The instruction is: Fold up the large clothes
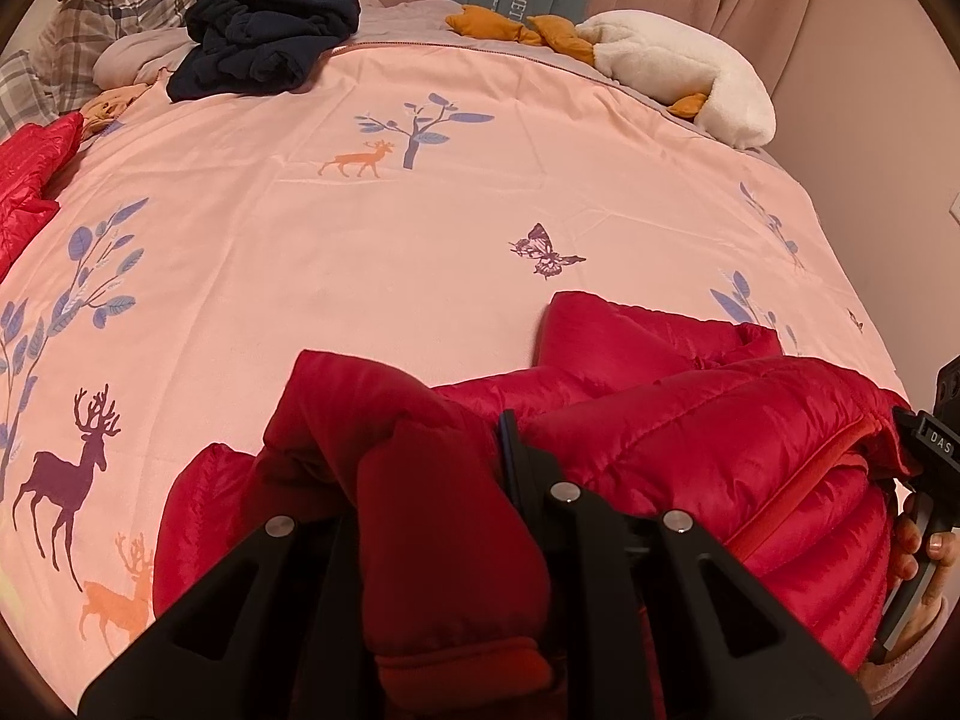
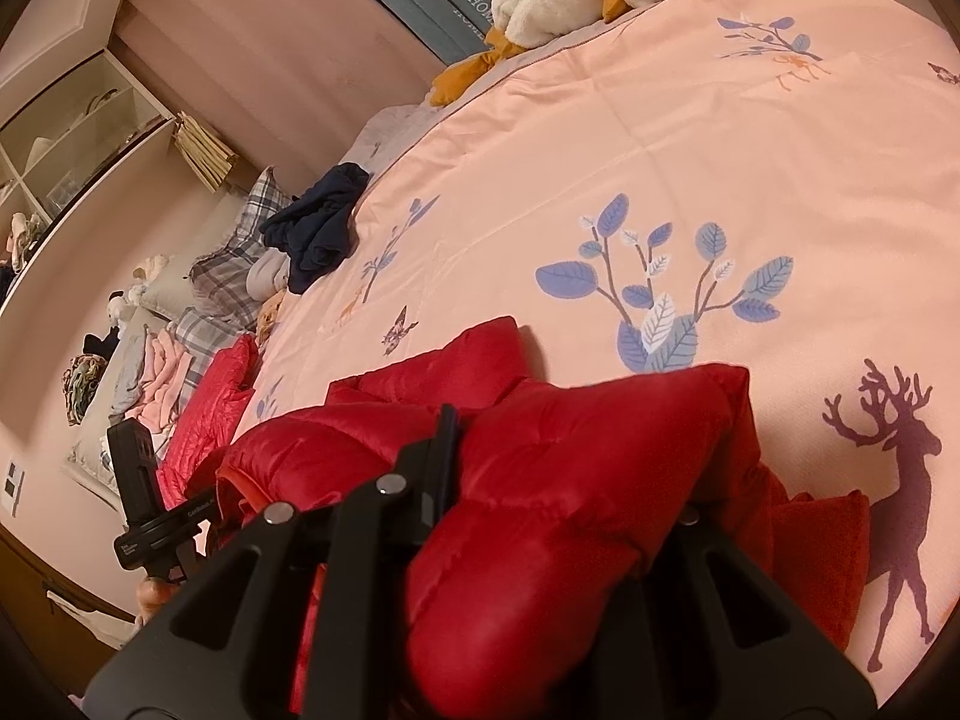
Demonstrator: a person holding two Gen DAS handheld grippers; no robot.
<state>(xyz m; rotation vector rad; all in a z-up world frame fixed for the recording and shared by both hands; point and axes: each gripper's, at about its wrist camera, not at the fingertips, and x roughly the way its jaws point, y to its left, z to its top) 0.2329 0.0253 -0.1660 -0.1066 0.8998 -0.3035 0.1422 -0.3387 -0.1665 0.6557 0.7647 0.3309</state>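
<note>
A red puffer jacket [image 1: 690,438] lies bunched at the near edge of the pink bed cover [image 1: 420,228]. My left gripper [image 1: 444,456] is shut on a thick fold of it ending in a cuff; one finger is buried in fabric. In the right wrist view the same jacket [image 2: 600,420] bulges between the fingers of my right gripper [image 2: 534,450], which is shut on a padded fold. Each gripper's body shows in the other's view: the right one [image 1: 927,444] held by a hand at the jacket's right end, the left one [image 2: 144,510] at its left end.
A dark navy garment [image 1: 270,36] lies crumpled at the far side near plaid pillows [image 1: 108,12]. A second red garment [image 1: 30,180] sits at the left edge. A white plush toy [image 1: 678,72] rests at the far right. Shelves [image 2: 60,138] line the wall.
</note>
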